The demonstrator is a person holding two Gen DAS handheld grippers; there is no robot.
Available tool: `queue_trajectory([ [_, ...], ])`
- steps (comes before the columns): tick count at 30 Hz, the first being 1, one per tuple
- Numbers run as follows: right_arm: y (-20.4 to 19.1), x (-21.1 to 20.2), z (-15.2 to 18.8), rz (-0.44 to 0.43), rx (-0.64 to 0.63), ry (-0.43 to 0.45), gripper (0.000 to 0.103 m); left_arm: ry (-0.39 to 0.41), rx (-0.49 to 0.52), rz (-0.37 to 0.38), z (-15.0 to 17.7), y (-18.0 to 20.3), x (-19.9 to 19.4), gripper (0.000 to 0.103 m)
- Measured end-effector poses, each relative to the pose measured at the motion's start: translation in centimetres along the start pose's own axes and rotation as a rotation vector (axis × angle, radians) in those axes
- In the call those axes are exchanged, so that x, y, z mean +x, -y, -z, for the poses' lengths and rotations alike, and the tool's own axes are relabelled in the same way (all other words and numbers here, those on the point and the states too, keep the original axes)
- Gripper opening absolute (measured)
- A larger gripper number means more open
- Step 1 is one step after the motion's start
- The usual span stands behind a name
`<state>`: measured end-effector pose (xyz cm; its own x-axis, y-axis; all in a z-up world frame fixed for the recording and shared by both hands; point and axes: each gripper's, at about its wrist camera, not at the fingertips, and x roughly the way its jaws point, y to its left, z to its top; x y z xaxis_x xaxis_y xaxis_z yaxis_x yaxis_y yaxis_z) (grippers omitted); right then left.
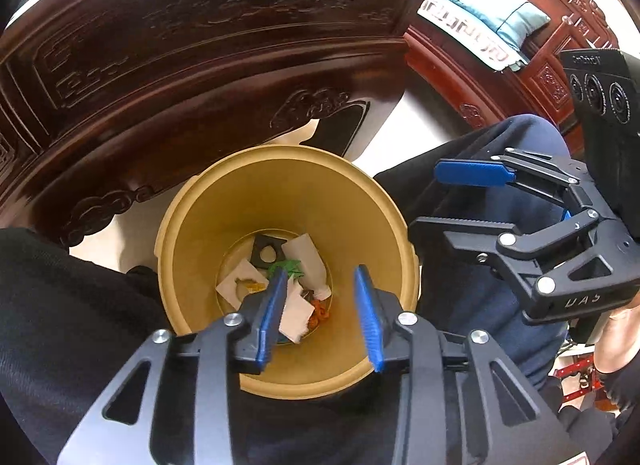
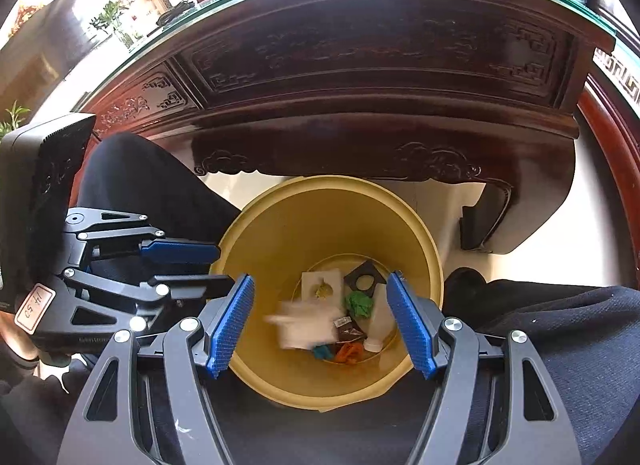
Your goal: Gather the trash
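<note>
A yellow bin stands on the floor between a person's knees. At its bottom lie a black square piece with a hole, a green crumpled scrap, an orange scrap, a white bottle and white papers. A blurred white paper is inside the bin, over the other trash. My left gripper hangs over the bin's near rim, open and empty. My right gripper is open over the bin, nothing between its pads.
A dark carved wooden table with a glass top overhangs the bin's far side. The person's legs in dark trousers flank the bin. A red wooden bench with a pale blue cushion stands at the far right.
</note>
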<state>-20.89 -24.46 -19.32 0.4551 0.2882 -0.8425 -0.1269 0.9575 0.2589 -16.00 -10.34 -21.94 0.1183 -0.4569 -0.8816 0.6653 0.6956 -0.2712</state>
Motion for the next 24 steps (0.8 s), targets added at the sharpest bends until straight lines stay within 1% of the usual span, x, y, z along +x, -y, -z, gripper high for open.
queue_trajectory([
  [6, -0.3, -0.1, -0.1, -0.007, -0.005, 0.003, 0.067, 0.014, -0.004, 0.001, -0.2, 0.1, -0.4, 0.036],
  [9, -0.5, -0.5, -0.6, -0.013, -0.014, 0.019, 0.067, 0.050, -0.016, -0.009, -0.8, -0.1, -1.4, 0.036],
  [12, -0.9, -1.5, -1.5, -0.040, -0.032, 0.056, 0.067, 0.098, -0.030, -0.029, -1.6, -0.6, -2.9, 0.036],
  [15, -1.6, -2.8, -3.0, -0.055, -0.059, 0.098, 0.067, 0.150, -0.045, -0.056, -2.7, -1.2, -5.0, 0.036],
  [18, -2.5, -4.7, -5.0, -0.064, -0.091, 0.160, 0.067, 0.208, -0.055, -0.078, -4.0, -1.6, -7.4, 0.038],
  [24, -4.8, -7.9, -10.3, -0.063, -0.181, 0.291, 0.067, 0.349, -0.038, -0.148, -8.1, -2.0, -12.9, 0.043],
])
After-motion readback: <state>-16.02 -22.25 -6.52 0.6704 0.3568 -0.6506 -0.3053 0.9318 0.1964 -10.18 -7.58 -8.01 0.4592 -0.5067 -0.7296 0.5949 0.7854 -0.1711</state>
